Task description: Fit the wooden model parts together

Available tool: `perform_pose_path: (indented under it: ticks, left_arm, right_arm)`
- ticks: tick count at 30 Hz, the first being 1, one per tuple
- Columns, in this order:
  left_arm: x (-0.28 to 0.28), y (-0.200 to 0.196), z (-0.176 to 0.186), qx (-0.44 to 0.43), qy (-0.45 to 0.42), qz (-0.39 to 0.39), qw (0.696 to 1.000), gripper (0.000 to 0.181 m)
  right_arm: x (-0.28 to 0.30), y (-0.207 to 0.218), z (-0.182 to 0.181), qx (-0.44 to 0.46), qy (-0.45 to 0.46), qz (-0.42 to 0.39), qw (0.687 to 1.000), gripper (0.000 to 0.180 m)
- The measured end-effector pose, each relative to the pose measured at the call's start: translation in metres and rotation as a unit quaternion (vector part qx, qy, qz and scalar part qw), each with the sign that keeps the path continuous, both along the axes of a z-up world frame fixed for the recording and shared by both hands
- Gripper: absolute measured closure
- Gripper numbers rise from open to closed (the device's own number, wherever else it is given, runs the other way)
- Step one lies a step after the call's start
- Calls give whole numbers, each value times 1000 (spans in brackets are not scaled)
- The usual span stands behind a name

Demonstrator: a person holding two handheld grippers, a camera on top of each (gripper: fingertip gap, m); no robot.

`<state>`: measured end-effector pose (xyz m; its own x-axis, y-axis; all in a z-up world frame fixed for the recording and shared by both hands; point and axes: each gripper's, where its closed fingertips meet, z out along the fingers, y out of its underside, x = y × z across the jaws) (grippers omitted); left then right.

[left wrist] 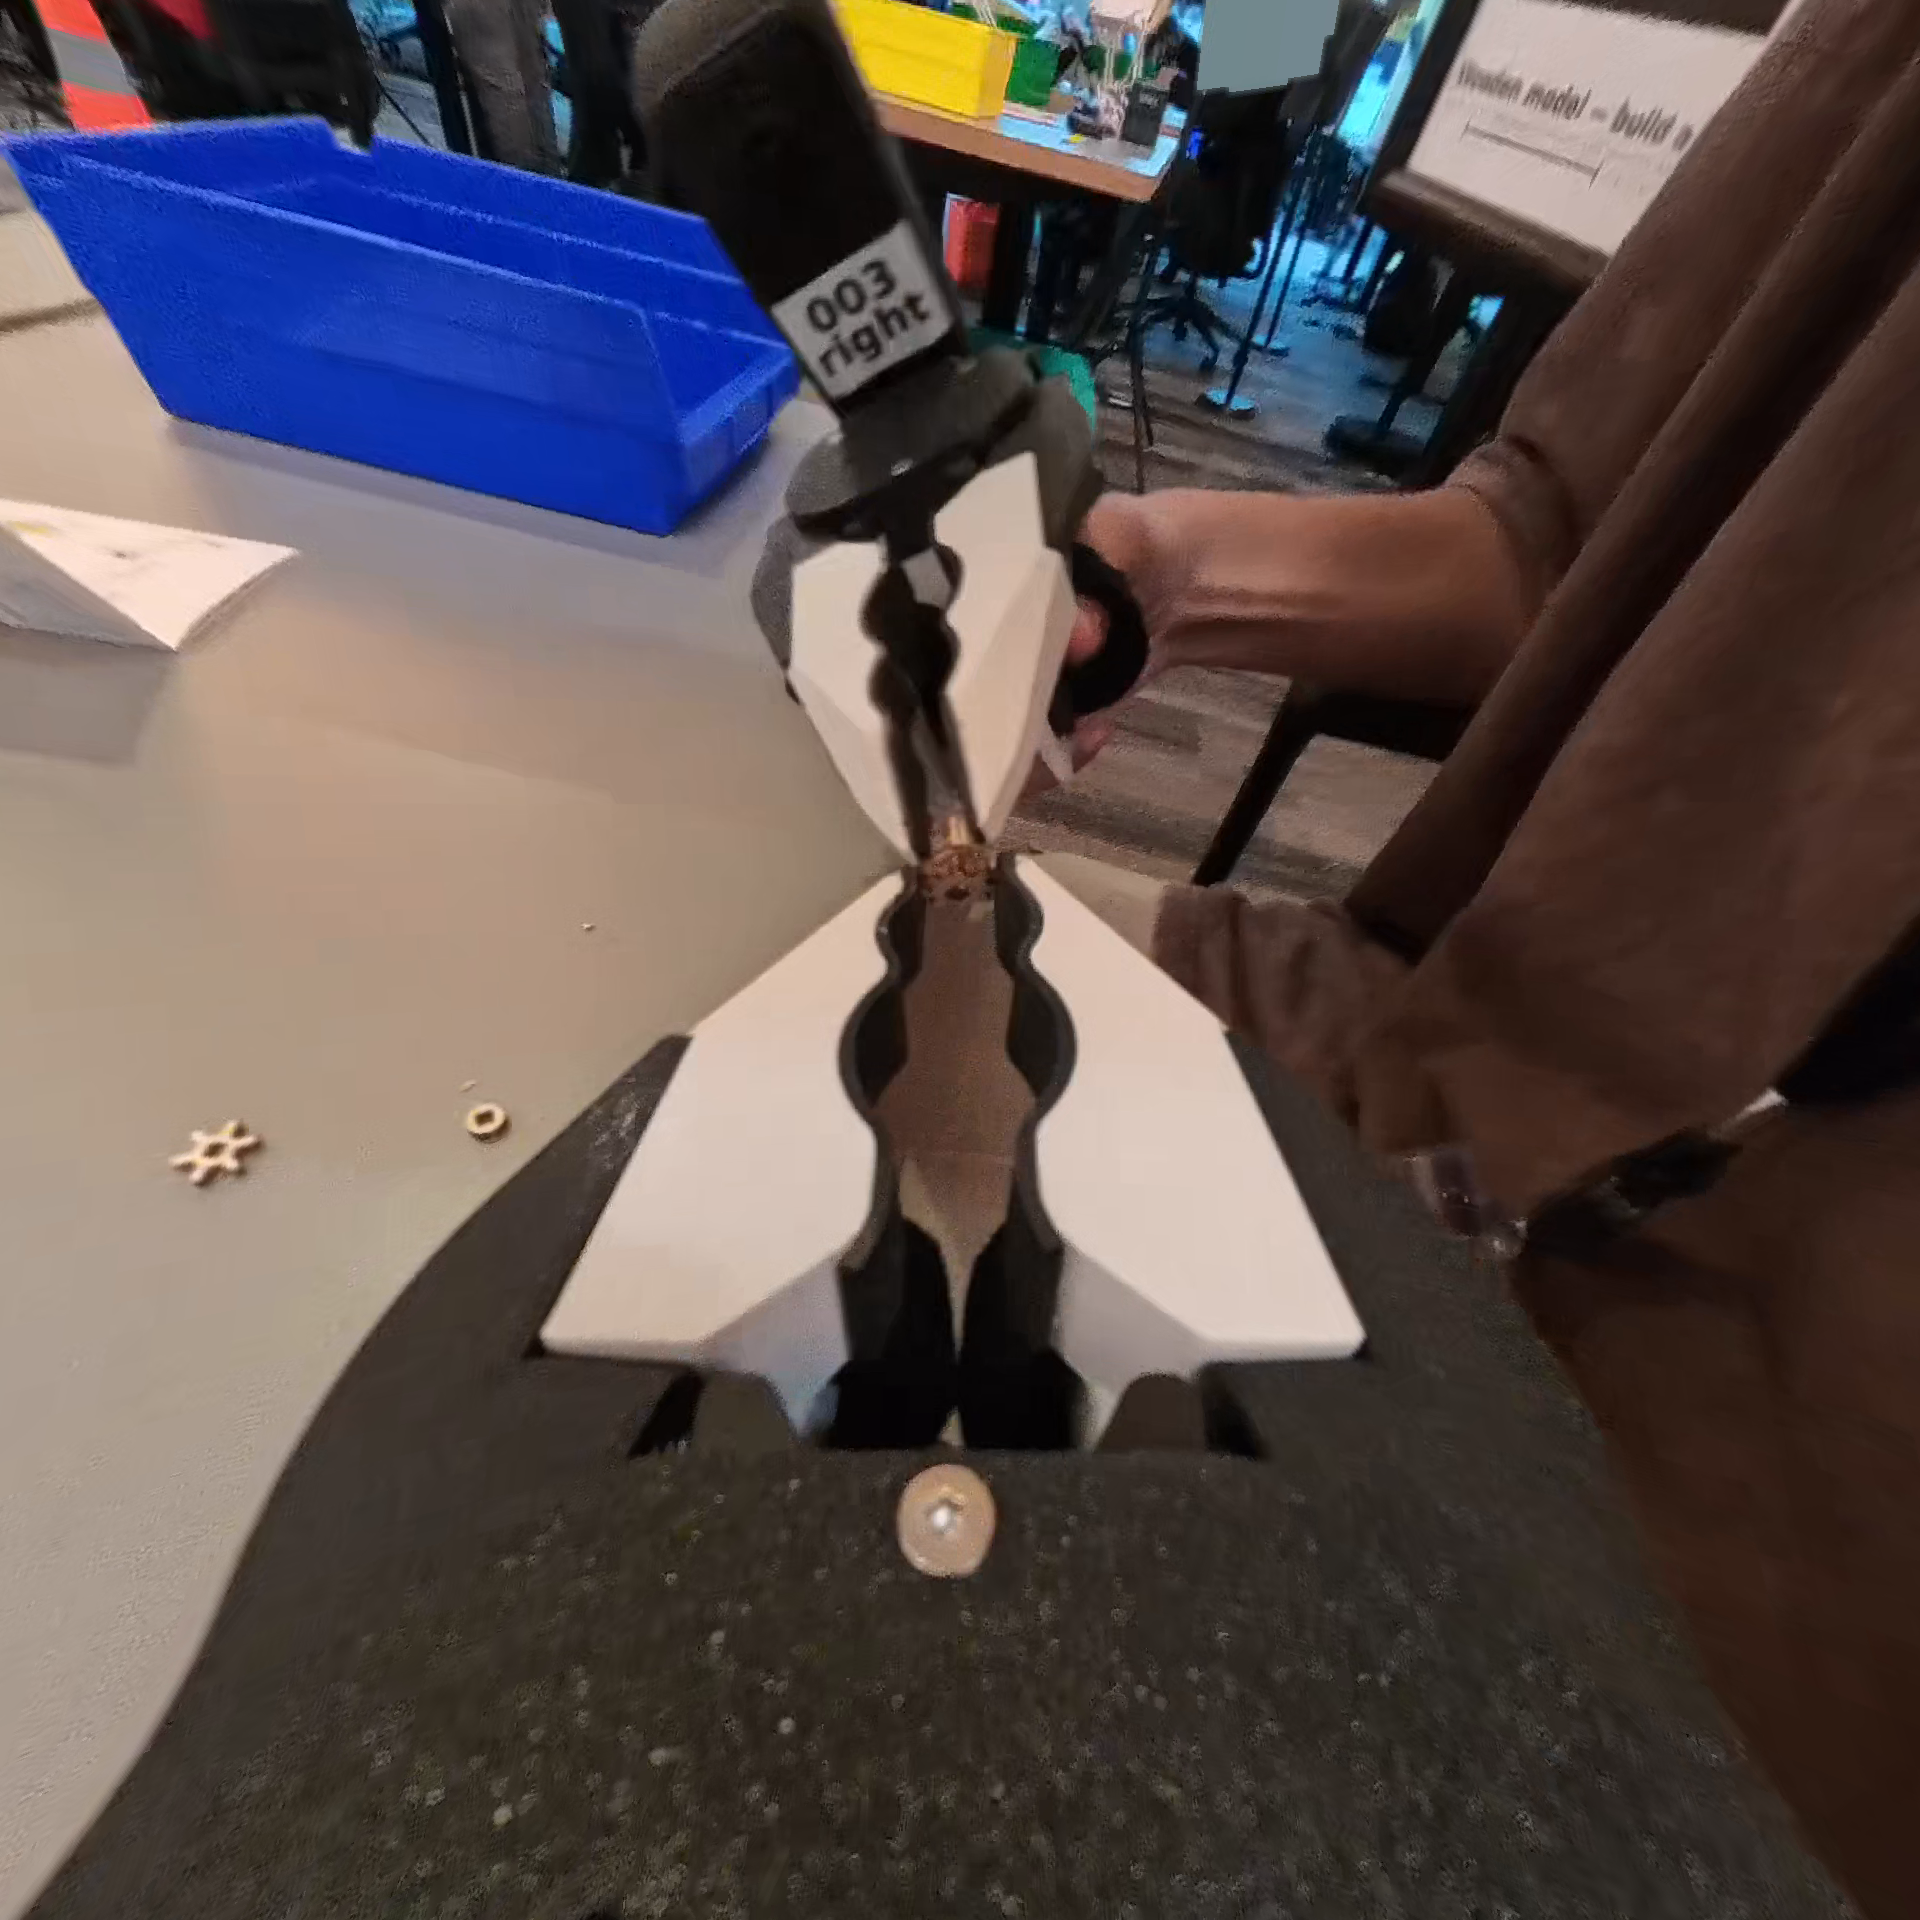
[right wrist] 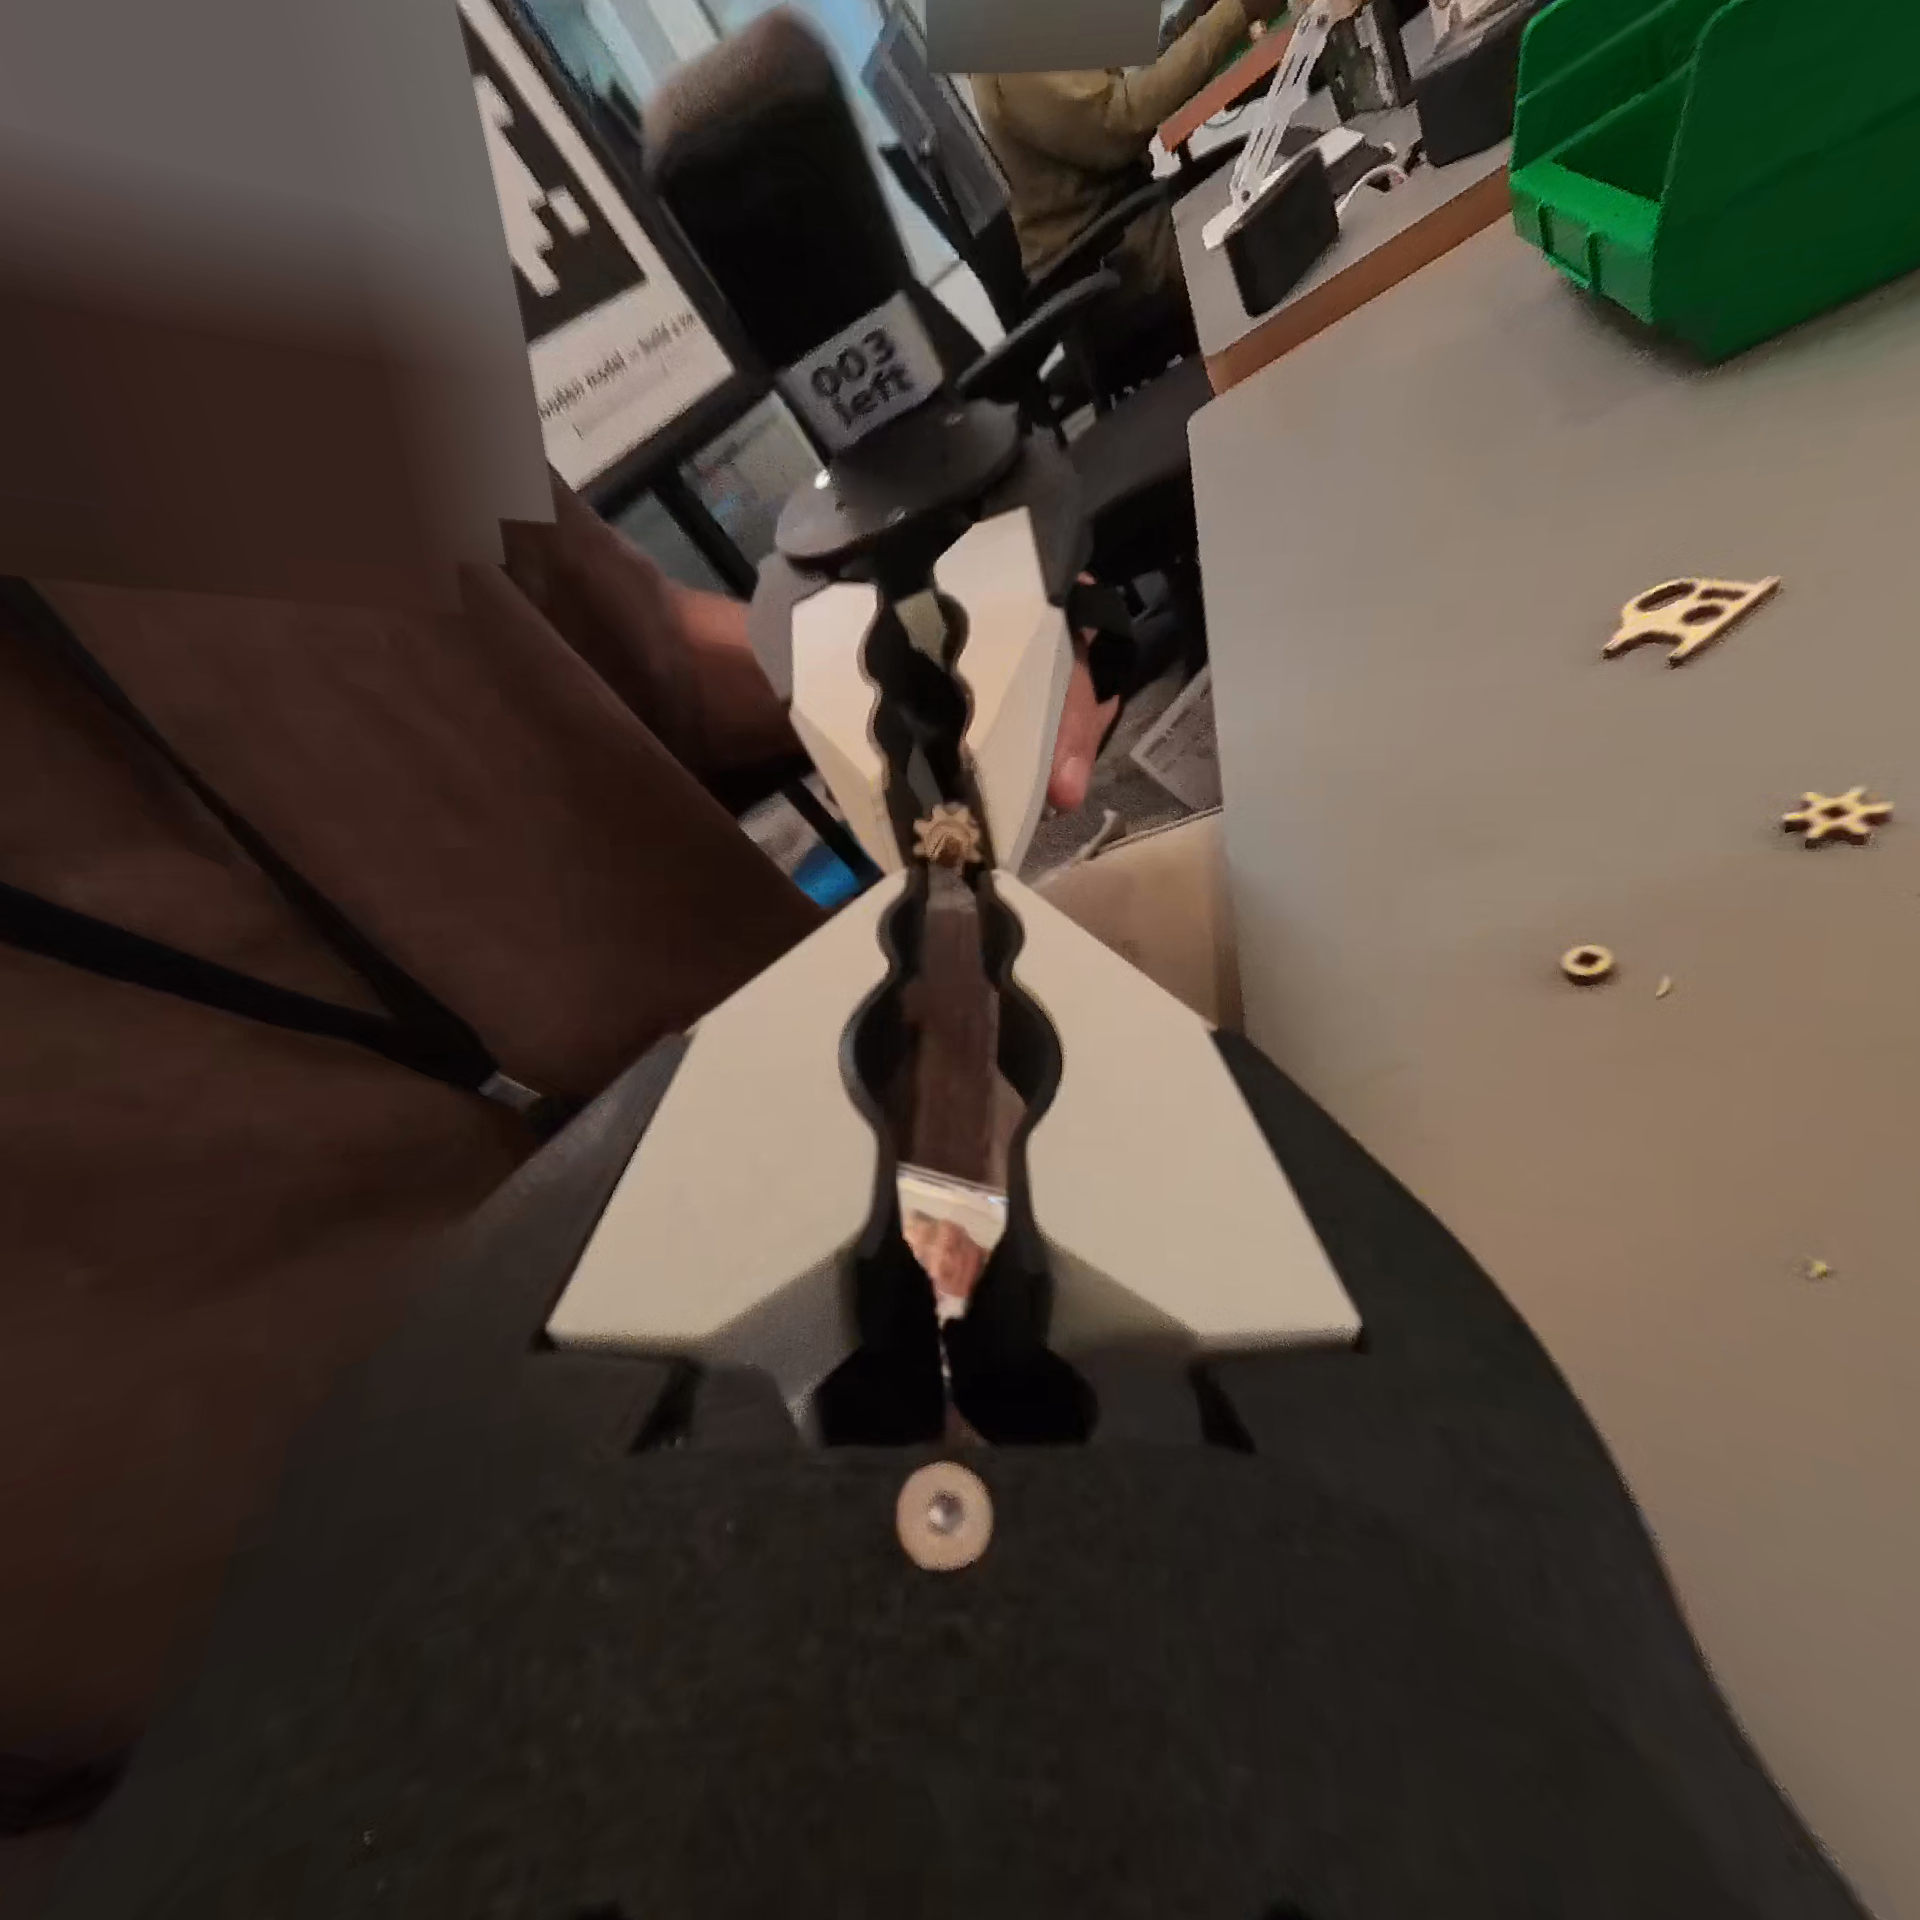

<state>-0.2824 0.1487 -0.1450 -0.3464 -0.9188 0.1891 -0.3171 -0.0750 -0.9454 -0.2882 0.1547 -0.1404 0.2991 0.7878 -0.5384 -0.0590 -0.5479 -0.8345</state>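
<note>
My two grippers meet tip to tip in the air beside the grey table (left wrist: 364,831). In the left wrist view my left gripper (left wrist: 954,885) is shut on a small toothed wooden gear (left wrist: 956,868). My right gripper (left wrist: 953,828) comes down from above, shut on a small pale wooden piece (left wrist: 951,829) that touches the gear. In the right wrist view the gear (right wrist: 943,831) sits at the tips of the left gripper (right wrist: 948,840), just beyond my right gripper (right wrist: 951,883). How the two pieces join is hidden by the fingertips.
Loose wooden parts lie on the table: a star-shaped piece (left wrist: 215,1151) (right wrist: 1837,818), a small ring (left wrist: 486,1120) (right wrist: 1588,964) and a flat piece with holes (right wrist: 1688,615). A blue bin (left wrist: 416,312), folded paper (left wrist: 125,571) and a green bin (right wrist: 1714,177) stand farther off. A person in brown stands close. Left and right tips are no more than a few centimetres apart.
</note>
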Motion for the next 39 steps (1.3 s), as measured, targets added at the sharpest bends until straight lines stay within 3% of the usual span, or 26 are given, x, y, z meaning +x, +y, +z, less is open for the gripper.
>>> perform_pose_path:
  ticks: [8, 17, 21, 32, 39]
  left_arm:
    - [-7, -8, 1, -83, 21, -41, 996, 169]
    - [-11, -19, 2, -115, 32, -77, 990, 170]
    - [-12, -22, 4, -132, 30, -88, 987, 169]
    - [-17, -29, 2, -146, 43, -113, 982, 170]
    - [-13, -21, 6, -158, 29, -96, 982, 171]
  right_arm:
    - [-6, -6, 13, 180, -85, -28, 980, 175]
    - [-10, -17, -1, 204, -153, -4, 967, 171]
    - [-11, -17, 5, 232, -156, -15, 960, 176]
    - [-16, -24, 1, 207, -159, 27, 965, 177]
    - [-18, -20, -8, 238, -203, 20, 950, 178]
